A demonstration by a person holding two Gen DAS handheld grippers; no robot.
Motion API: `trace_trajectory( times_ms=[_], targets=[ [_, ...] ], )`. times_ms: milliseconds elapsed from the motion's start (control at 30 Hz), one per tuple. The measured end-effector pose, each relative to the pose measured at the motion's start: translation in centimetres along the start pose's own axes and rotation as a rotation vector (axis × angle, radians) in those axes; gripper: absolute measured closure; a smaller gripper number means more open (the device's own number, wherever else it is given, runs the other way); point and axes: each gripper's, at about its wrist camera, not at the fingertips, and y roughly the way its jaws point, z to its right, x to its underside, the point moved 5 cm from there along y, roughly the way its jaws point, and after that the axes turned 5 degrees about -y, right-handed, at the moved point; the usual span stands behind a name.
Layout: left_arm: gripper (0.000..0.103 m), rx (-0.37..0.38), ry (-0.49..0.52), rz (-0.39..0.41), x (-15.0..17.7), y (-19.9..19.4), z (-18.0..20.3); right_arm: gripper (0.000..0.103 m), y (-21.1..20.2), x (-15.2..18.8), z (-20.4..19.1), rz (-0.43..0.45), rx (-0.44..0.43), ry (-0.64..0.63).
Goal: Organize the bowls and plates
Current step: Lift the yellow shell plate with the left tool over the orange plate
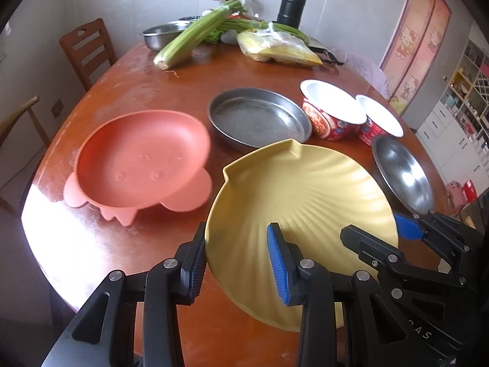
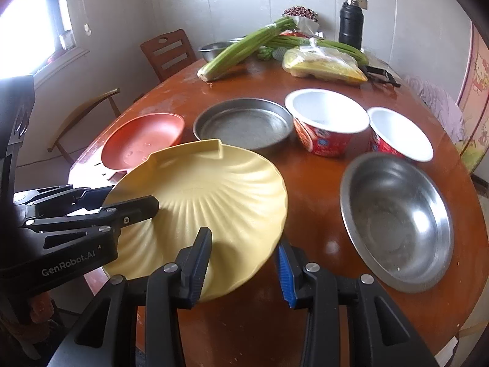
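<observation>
Both claws, left (image 1: 238, 263) and right (image 2: 244, 267), stand open astride the yellow plate's (image 1: 305, 189) rim, seemingly tilted above the table (image 1: 146, 91).

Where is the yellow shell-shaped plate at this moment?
The yellow plate is at the near edge of the table, between the pink plate and the steel bowl. The left gripper and right gripper straddle its rim.

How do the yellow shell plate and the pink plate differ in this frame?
The yellow shell plate is tilted off the table with both the left gripper and right gripper straddling its rim; the pink plate lies untouched on the table. The yellow one has fan ridges; the pink one has faint embossed marks and scalloped feet tabs. Both are empty and look like matte plastic.
</observation>
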Motion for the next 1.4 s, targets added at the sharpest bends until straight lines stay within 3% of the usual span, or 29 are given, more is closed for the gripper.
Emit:
trace_trajectory(
  times_ms=[833, 1400],
  targets=[
    [0.064, -0.104, -0.126, 0.157, -6.1, -3.7, -9.5, 0.062, 2.0, -9.8, -7.7, 0.069, -0.087, -0.137],
    [0.064, -0.148, -0.152, 0.14, -7.9, -1.5, -13.1, 0.062, 5.9, -12.3, -9.5, 0.033, -0.123, -0.154]
  ],
)
